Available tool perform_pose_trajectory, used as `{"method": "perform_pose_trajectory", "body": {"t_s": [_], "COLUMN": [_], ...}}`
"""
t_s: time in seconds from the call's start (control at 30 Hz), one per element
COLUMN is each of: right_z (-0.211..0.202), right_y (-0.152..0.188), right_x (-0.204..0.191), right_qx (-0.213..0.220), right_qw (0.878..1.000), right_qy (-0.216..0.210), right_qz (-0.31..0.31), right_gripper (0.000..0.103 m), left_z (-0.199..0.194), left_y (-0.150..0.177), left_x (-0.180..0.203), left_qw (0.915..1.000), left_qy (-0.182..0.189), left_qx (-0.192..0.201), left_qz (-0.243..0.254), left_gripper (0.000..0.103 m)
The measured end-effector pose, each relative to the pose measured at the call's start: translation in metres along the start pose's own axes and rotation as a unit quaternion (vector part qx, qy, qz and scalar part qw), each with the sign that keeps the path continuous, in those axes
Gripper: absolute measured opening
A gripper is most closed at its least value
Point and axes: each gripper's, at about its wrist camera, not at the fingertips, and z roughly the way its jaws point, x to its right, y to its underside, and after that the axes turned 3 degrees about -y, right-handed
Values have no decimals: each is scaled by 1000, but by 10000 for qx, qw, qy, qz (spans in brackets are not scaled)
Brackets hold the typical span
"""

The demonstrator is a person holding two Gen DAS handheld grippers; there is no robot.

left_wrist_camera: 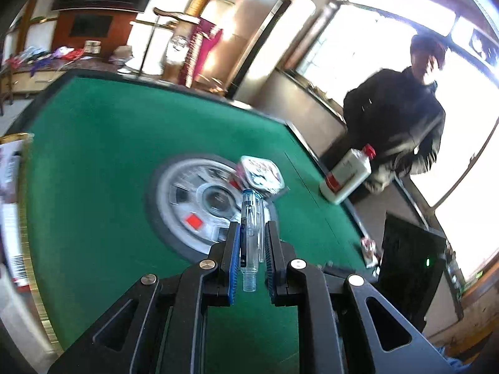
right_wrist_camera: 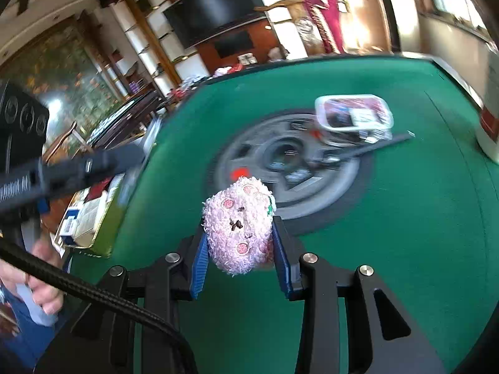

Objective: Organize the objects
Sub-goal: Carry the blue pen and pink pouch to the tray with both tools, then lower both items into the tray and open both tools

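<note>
My left gripper (left_wrist_camera: 252,229) is shut on a clear plastic pen (left_wrist_camera: 250,237) with a blue tip, held upright above the green table (left_wrist_camera: 103,155). My right gripper (right_wrist_camera: 240,222) is shut on a fluffy pink plush toy (right_wrist_camera: 238,229) with red patches, held over the green table (right_wrist_camera: 421,233). A clear lidded tub (left_wrist_camera: 263,174) (right_wrist_camera: 354,113) with a printed label sits at the round hub's far edge. A thin dark stick (right_wrist_camera: 377,148) lies beside that tub. The other gripper (right_wrist_camera: 71,171) shows blurred at the left of the right wrist view.
A round grey hub (left_wrist_camera: 199,199) (right_wrist_camera: 290,168) sits in the table's middle. A white bottle with a red cap (left_wrist_camera: 347,174) lies near the right edge. A person in dark clothes (left_wrist_camera: 399,109) stands beyond it. An open box of cards (right_wrist_camera: 90,215) rests at the left edge.
</note>
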Motion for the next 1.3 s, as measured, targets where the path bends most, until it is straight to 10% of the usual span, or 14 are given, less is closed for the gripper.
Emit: {"method": "perform_pose_trajectory", "body": {"t_s": [0.53, 0.87, 1.3], "right_z": [98, 171, 209], "right_y": [-21, -16, -13], "right_x": [-202, -266, -290], "right_qx": [-740, -1250, -1309], "right_qw": [9849, 9734, 9710], "right_qy": [-1097, -1206, -1034], "right_qz": [-1121, -1493, -1714], "right_gripper": [35, 35, 35], "left_z": [-155, -127, -111], "left_y": [-11, -20, -27], "left_x": [-199, -302, -337], "left_qw": [9761, 9591, 9508], "left_qy": [-1990, -2481, -2653], "left_qx": [388, -27, -92], "left_qz": [-781, -1362, -1600], "left_gripper": [12, 12, 12]}}
